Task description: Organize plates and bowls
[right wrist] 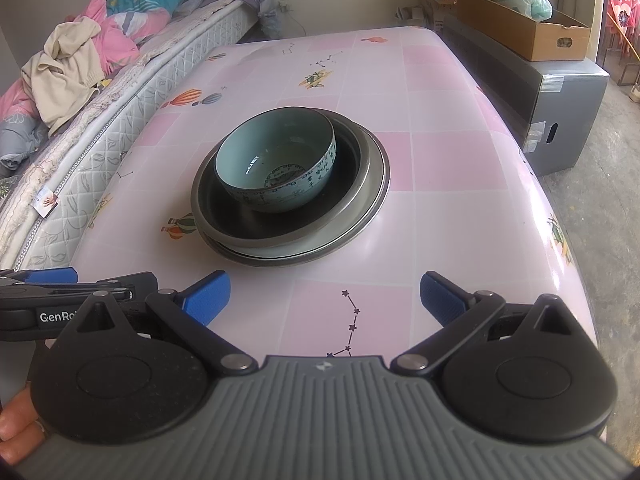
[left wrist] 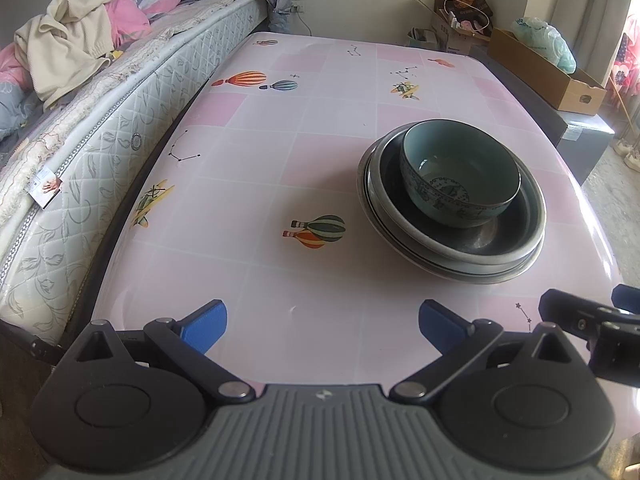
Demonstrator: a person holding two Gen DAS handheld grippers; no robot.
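Note:
A pale blue patterned bowl (left wrist: 460, 176) sits inside a dark grey dish (left wrist: 472, 236), which rests on a grey plate (left wrist: 372, 200), all stacked on the pink table (left wrist: 248, 160). The stack also shows in the right wrist view: bowl (right wrist: 280, 164), dish (right wrist: 256, 228), plate (right wrist: 376, 184). My left gripper (left wrist: 323, 326) is open and empty, near the table's front edge, left of and short of the stack. My right gripper (right wrist: 325, 294) is open and empty, just in front of the stack. The right gripper's side shows at the left wrist view's right edge (left wrist: 592, 320).
A mattress (left wrist: 100, 132) piled with clothes (left wrist: 72, 44) runs along the table's left side. Cardboard boxes (right wrist: 520, 28) and a dark grey box (right wrist: 560, 92) stand beyond the table's right edge. The table carries balloon and plane prints.

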